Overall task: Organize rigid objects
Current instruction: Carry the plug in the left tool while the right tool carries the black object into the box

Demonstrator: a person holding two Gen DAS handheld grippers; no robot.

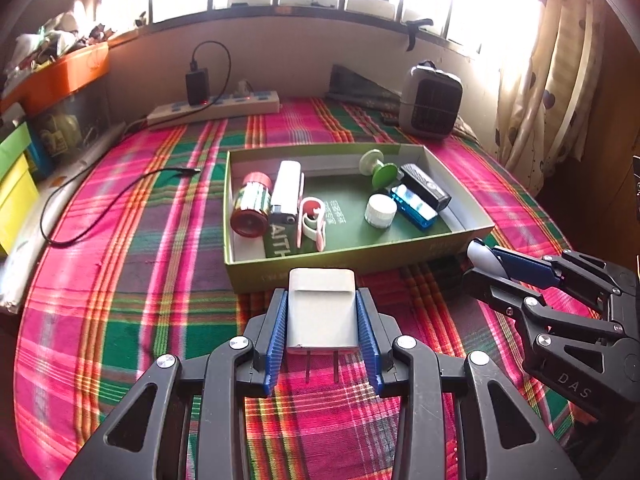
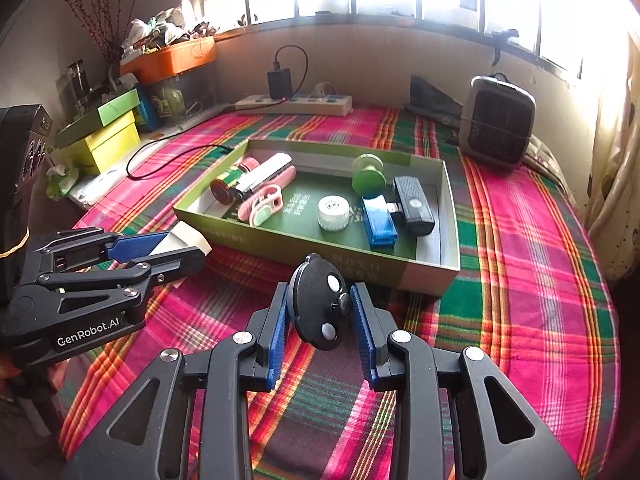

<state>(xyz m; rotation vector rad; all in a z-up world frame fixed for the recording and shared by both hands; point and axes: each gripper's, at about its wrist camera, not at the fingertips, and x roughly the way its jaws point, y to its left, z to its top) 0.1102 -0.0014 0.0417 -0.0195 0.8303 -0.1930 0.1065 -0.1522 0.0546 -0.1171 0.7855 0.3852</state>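
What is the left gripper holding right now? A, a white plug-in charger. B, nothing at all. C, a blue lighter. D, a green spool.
A: the left gripper is closed on a white charger, prongs pointing back toward the camera, in front of the green box.

One green box, seven items inside, two tools each gripping one object, one power strip, one heater

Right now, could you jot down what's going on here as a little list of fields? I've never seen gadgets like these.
surface: plaid cloth
left gripper: shut on white charger, prongs pointing back toward the camera
right gripper: shut on black round device
box: open, green, just beyond both grippers
in box: red can, white cap, blue case
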